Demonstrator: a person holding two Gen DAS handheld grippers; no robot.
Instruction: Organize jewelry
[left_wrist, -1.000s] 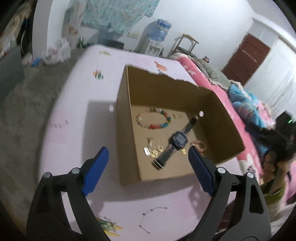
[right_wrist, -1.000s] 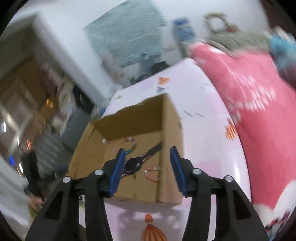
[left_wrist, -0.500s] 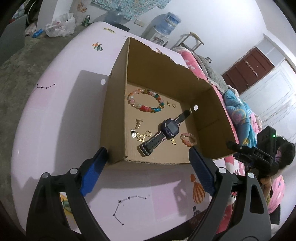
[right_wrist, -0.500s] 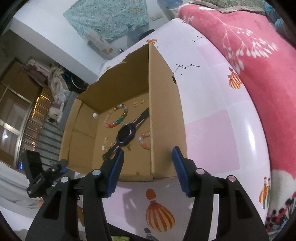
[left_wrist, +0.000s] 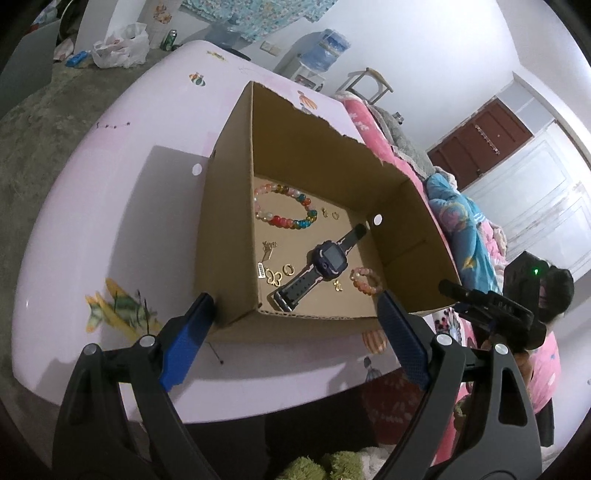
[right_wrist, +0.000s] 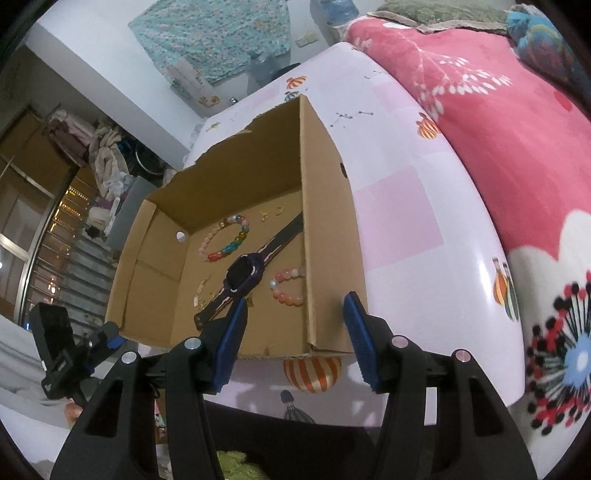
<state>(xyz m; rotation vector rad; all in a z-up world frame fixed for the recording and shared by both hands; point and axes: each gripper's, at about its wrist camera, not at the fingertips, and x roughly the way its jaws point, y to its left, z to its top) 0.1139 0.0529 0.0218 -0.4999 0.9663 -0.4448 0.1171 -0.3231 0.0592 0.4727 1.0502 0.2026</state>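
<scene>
A pale pink table with cartoon prints (left_wrist: 110, 206) is filling both views, and an open brown cardboard box (left_wrist: 229, 206) is sitting on it at frame centre. Inside, a dark purple smartwatch (left_wrist: 328, 258) is lying diagonally, a multicoloured bead bracelet (left_wrist: 284, 210) above it, a small pink bead bracelet (left_wrist: 364, 280) at its lower right. The left gripper (left_wrist: 295, 328) is standing wide at the bottom, empty. The right gripper (right_wrist: 295, 325) is standing partly apart, holding nothing.
</scene>
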